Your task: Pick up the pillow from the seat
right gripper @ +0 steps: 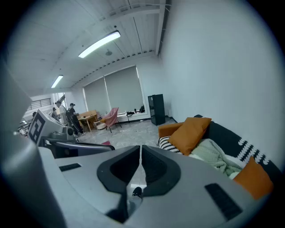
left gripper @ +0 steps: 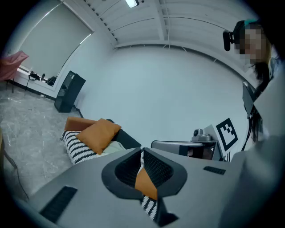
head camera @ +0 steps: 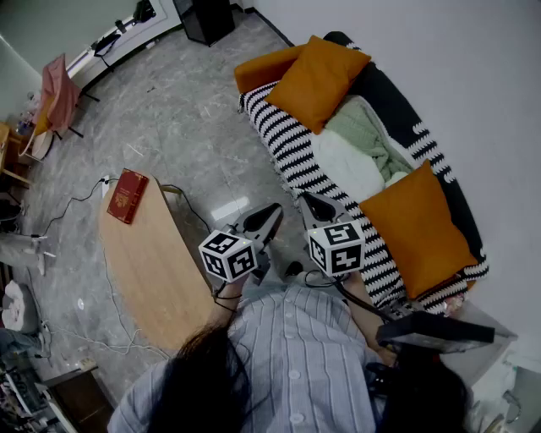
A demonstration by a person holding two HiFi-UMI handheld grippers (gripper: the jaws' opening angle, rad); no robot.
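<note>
Two orange pillows lie on the sofa's black-and-white striped seat (head camera: pixel 292 152): one at the far end (head camera: pixel 321 80), one at the near end (head camera: pixel 418 228). A pale green blanket (head camera: pixel 363 144) is bunched between them. My left gripper (head camera: pixel 272 211) and right gripper (head camera: pixel 313 201) hang side by side over the floor in front of the sofa, both shut and holding nothing. In the left gripper view the shut gripper (left gripper: pixel 142 149) points at the sofa, with the far pillow (left gripper: pixel 100 133) to its left. The right gripper view shows its shut gripper (right gripper: pixel 140 147), the far pillow (right gripper: pixel 191 131) and the near pillow (right gripper: pixel 254 178).
An oval wooden table (head camera: pixel 152 262) with a red book (head camera: pixel 128 194) stands to my left, with cables trailing on the grey floor around it. A black speaker (head camera: pixel 203 17) and a pink-draped chair (head camera: pixel 57 93) stand far off. A dark flat device (head camera: pixel 431 330) sits at my right.
</note>
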